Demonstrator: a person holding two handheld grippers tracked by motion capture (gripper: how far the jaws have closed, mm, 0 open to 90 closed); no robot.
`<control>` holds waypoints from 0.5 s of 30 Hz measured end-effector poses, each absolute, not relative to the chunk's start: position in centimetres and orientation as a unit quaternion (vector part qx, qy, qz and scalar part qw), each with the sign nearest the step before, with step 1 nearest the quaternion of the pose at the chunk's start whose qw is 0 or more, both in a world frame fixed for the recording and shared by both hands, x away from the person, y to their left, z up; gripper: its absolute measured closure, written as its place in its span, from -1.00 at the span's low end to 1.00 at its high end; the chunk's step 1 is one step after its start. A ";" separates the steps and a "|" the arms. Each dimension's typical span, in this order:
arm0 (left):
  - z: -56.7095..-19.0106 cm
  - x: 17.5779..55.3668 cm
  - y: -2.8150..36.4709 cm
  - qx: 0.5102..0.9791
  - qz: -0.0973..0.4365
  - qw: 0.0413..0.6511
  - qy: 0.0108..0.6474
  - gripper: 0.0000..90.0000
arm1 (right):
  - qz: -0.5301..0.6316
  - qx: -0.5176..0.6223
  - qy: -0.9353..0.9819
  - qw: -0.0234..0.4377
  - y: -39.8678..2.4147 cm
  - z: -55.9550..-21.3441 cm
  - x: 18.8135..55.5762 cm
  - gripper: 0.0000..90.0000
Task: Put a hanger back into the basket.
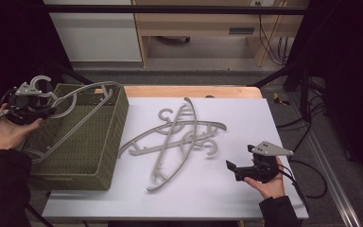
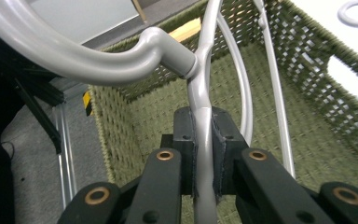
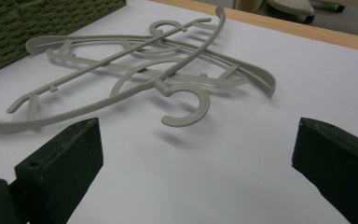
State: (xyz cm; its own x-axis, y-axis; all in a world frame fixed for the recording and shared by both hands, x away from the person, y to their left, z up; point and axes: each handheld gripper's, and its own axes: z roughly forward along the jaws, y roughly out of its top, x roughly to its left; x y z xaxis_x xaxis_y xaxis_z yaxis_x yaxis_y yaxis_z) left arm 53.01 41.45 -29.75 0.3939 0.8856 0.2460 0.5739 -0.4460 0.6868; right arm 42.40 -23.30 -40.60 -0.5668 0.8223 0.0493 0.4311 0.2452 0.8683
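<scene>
One hanger sat clamped in my left gripper, slanting over the green basket's rim; my right gripper rested with jaws apart on bare worktop, near the hanger pile.

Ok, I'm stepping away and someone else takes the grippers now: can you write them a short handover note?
Left hand-held gripper: shut on a grey hanger, gripped just below its hook, held over the green woven basket at the table's left.
Right hand-held gripper: open, holding nothing, low over the white table, facing the pile.
Done: one hanger is at the basket, not yet released.
Left: let it go into the basket, then move the pile of hangers lying crossed at mid-table.
</scene>
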 end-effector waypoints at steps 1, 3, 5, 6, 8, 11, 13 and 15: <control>-30.0 53.1 41.6 0.793 0.306 0.256 0.460 0.83 | 0.455 0.414 0.759 0.215 -23.3 -40.6 42.4 -0.95; -30.4 53.2 41.8 0.793 0.305 0.257 0.461 0.83 | 0.454 0.414 0.759 0.215 -23.2 -40.7 42.4 -0.95; -30.9 53.3 41.8 0.792 0.304 0.257 0.463 0.83 | 0.454 0.416 0.759 0.212 -23.2 -40.7 42.4 -0.95; -31.2 53.3 41.8 0.791 0.303 0.259 0.464 0.83 | 0.453 0.415 0.760 0.213 -23.2 -40.7 42.5 -0.95; -31.6 53.4 41.7 0.791 0.306 0.260 0.461 0.82 | 0.453 0.413 0.760 0.214 -23.1 -40.7 42.5 -0.94; -32.2 53.6 41.5 0.795 0.305 0.256 0.458 0.82 | 0.453 0.413 0.761 0.213 -23.1 -40.8 42.5 -0.94; -32.5 53.7 41.4 0.796 0.304 0.257 0.456 0.82 | 0.452 0.413 0.762 0.213 -23.1 -40.8 42.5 -0.94; -33.0 53.8 41.3 0.797 0.302 0.257 0.456 0.81 | 0.451 0.414 0.762 0.211 -23.0 -40.8 42.5 -0.94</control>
State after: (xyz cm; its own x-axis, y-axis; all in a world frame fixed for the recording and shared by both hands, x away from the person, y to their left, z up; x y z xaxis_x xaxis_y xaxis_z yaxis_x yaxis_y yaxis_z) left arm 53.77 41.33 -32.96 0.4014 0.8820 0.2469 0.5707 -0.4517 0.6858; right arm 42.49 -23.04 -40.84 -0.5672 0.8220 0.0516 0.4406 0.2499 0.8622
